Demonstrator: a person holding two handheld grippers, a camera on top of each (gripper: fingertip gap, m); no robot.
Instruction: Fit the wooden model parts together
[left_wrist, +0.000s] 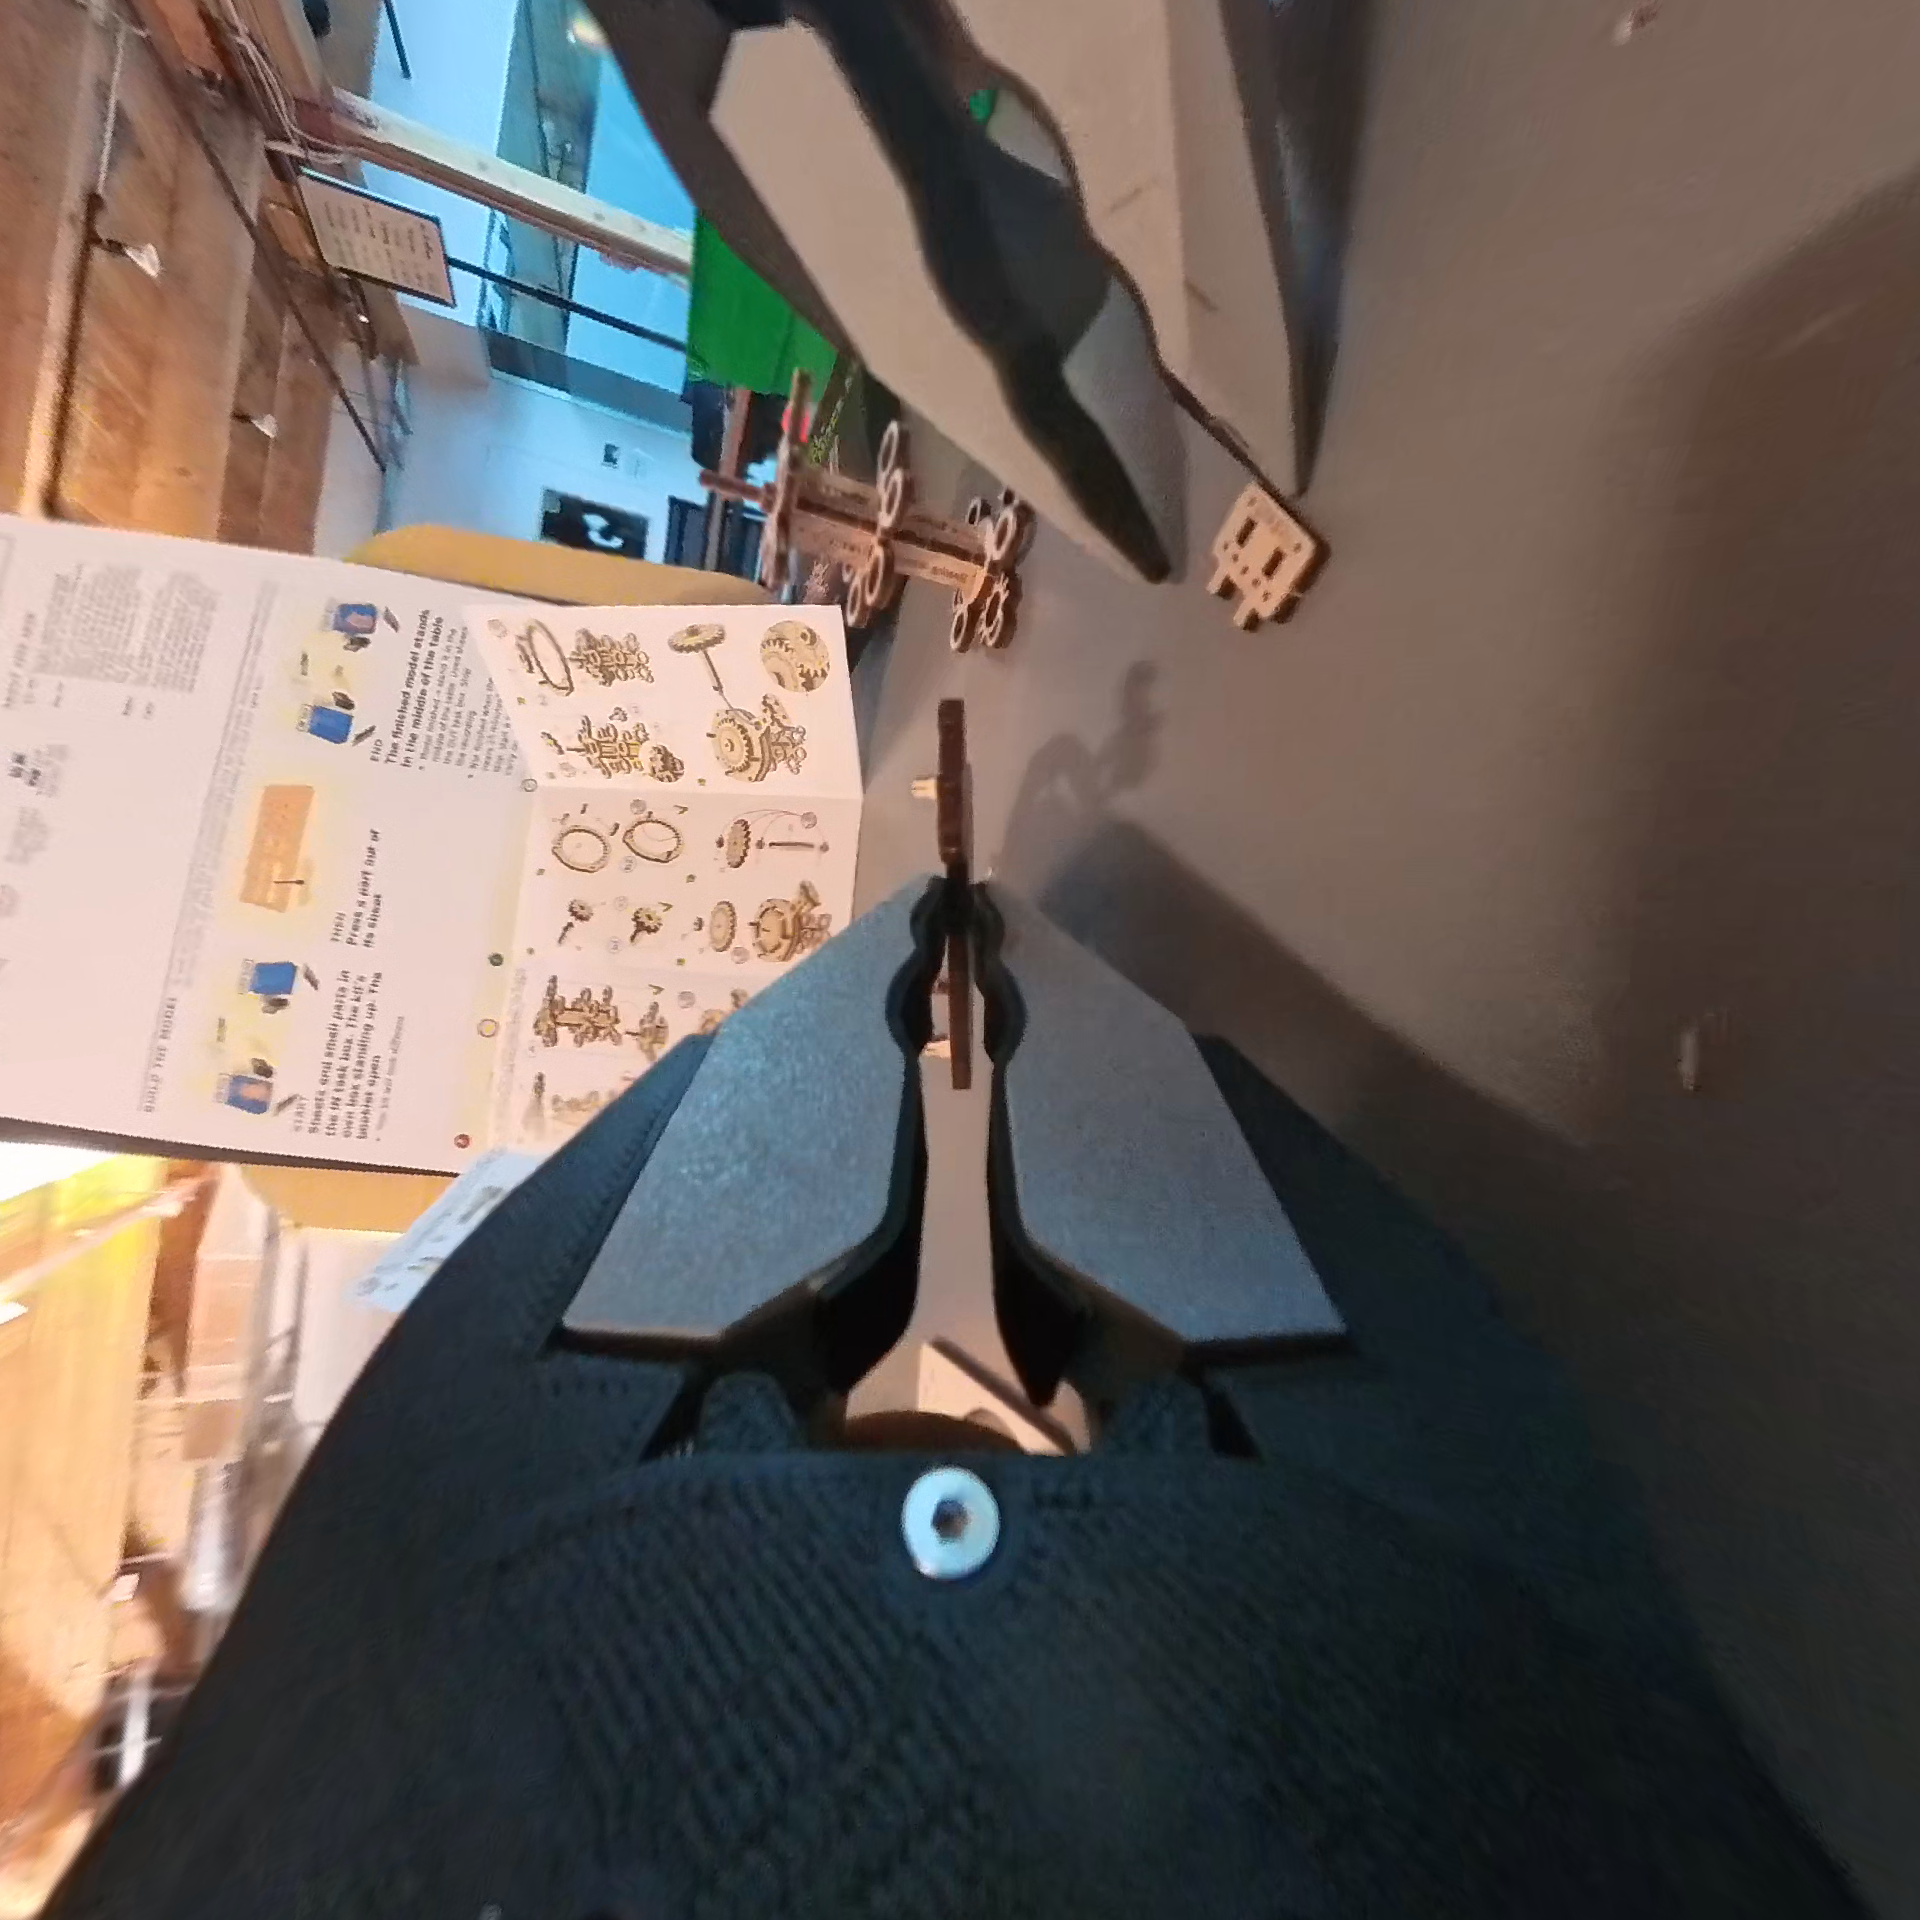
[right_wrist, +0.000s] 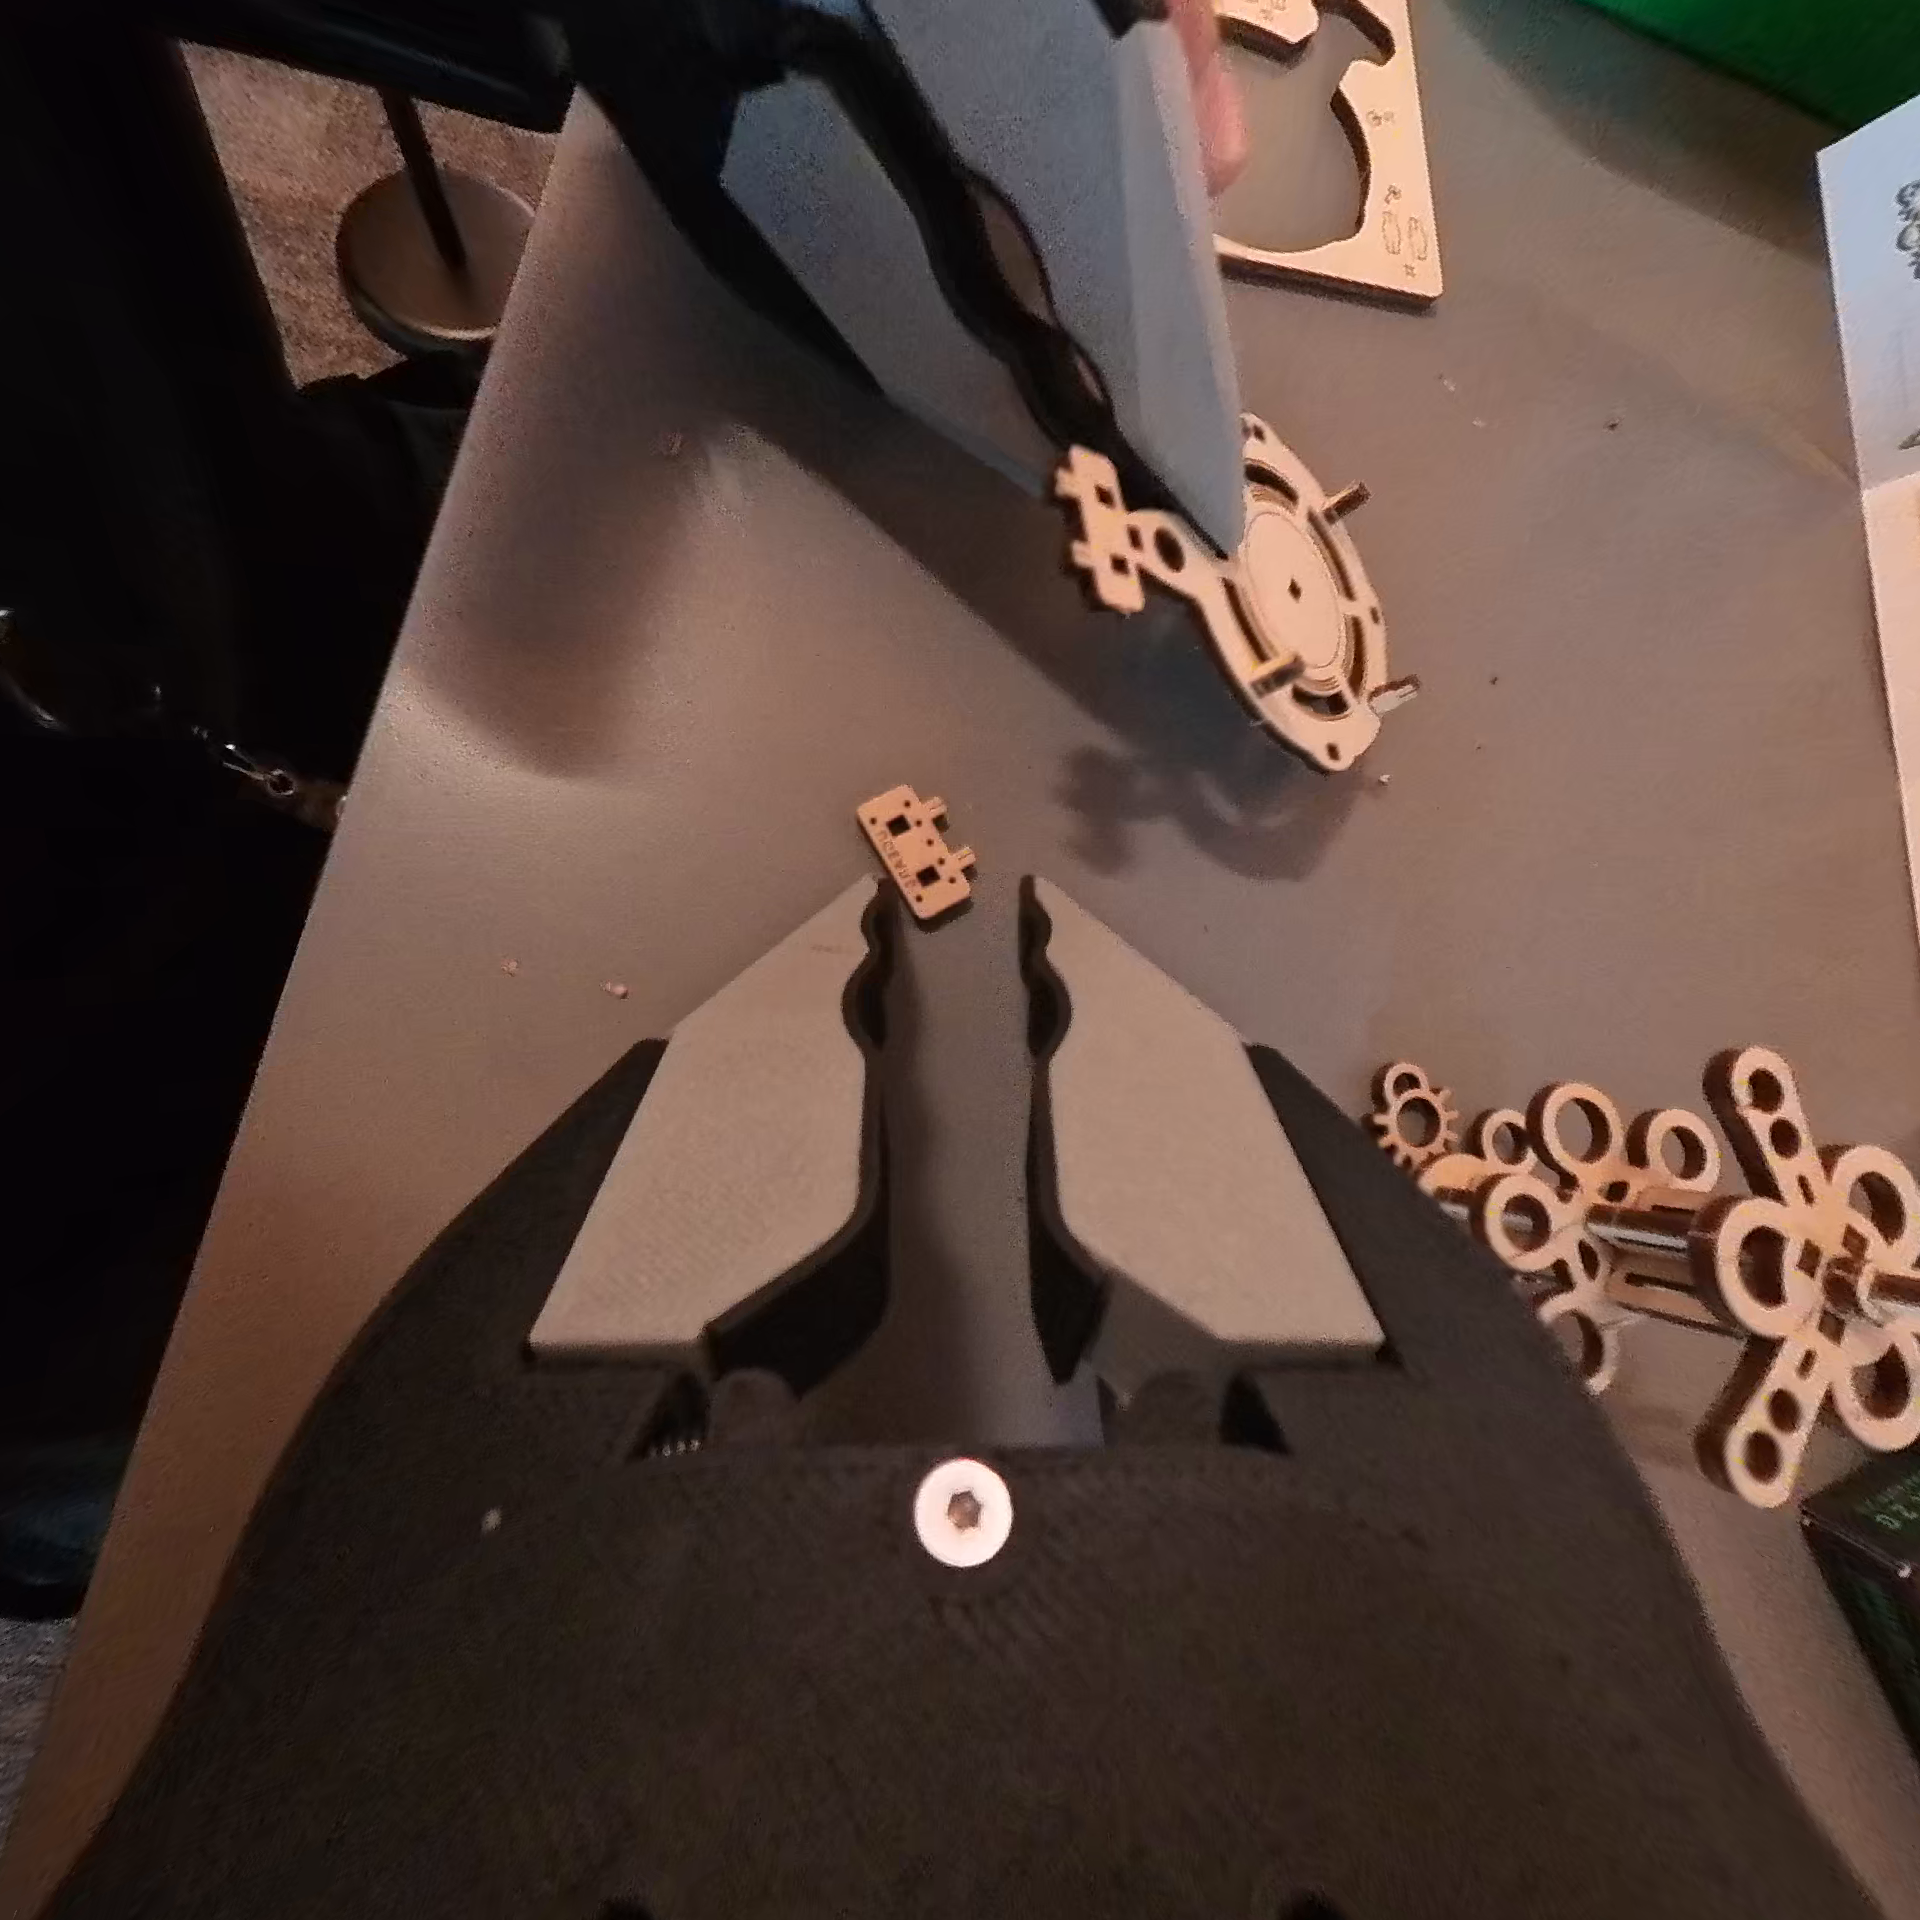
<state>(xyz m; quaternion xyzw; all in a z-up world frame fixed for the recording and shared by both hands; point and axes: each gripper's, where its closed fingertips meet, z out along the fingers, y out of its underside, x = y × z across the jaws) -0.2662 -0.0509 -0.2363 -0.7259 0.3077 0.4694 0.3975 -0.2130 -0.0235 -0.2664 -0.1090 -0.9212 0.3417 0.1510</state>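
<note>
My left gripper (left_wrist: 951, 906) is shut on a round wooden disc assembly (left_wrist: 951, 774), seen edge-on and held just above the grey table (left_wrist: 1507, 883). In the right wrist view the left gripper (right_wrist: 1195, 509) grips this ringed disc (right_wrist: 1294, 597) by its arm, tilted over the table. My right gripper (right_wrist: 951, 896) is open and empty. A small slotted wooden piece (right_wrist: 920, 854) lies flat on the table just beyond its left fingertip. In the left wrist view the right gripper (left_wrist: 1228, 516) hovers over that piece (left_wrist: 1265, 561).
A wooden sub-assembly of rings, gears and an axle (right_wrist: 1683, 1247) lies to the right of my right gripper, and also shows in the left wrist view (left_wrist: 894, 551). A punched-out wooden sheet (right_wrist: 1392, 208) lies at the back. An instruction sheet (left_wrist: 416, 831) stands behind. The table edge (right_wrist: 416, 623) runs on the left.
</note>
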